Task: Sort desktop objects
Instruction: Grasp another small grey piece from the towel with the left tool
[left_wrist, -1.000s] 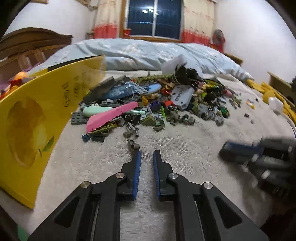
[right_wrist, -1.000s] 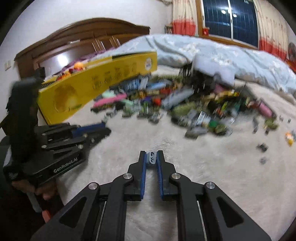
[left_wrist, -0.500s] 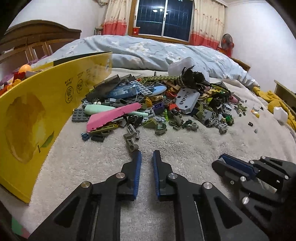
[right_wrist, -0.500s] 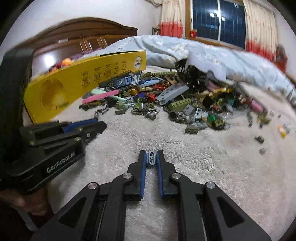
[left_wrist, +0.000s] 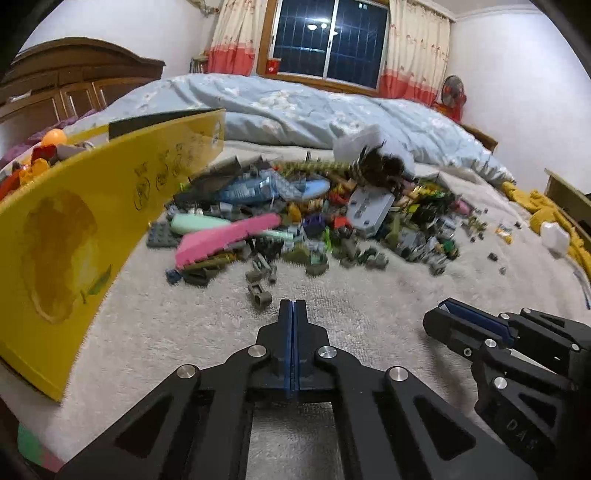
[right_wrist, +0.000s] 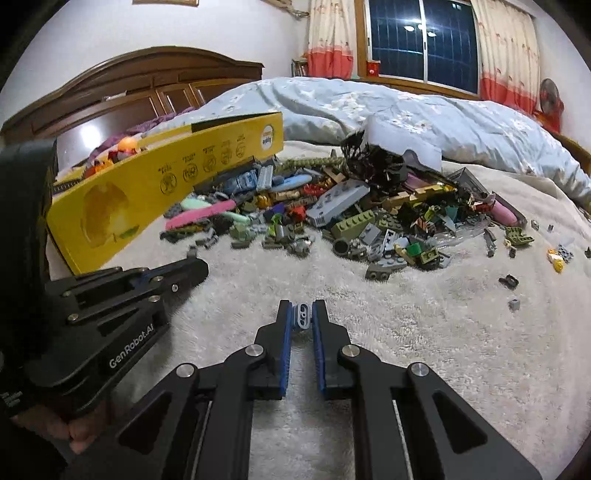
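Note:
A pile of mixed building bricks (left_wrist: 303, 225) lies on a cream towel, also in the right wrist view (right_wrist: 351, 221). A long pink piece (left_wrist: 225, 236) and a mint piece (left_wrist: 197, 223) lie at its left. My left gripper (left_wrist: 292, 308) is shut and empty, just short of a small grey connector piece (left_wrist: 260, 295). My right gripper (right_wrist: 302, 314) is shut on a small grey beam with holes (right_wrist: 302, 314), held above the towel. Each gripper shows in the other's view, the right (left_wrist: 454, 321) and the left (right_wrist: 192, 267).
A yellow cardboard box (left_wrist: 85, 229) with toys inside stands at the left, also seen from the right wrist (right_wrist: 155, 188). A blue quilt (left_wrist: 314, 110) lies behind the pile. Loose small pieces (right_wrist: 509, 280) scatter to the right. A white object (left_wrist: 554, 238) sits far right.
My left gripper's jaws have closed from a narrow gap to fully shut. The right gripper keeps its grey beam and has come to rest beside the left.

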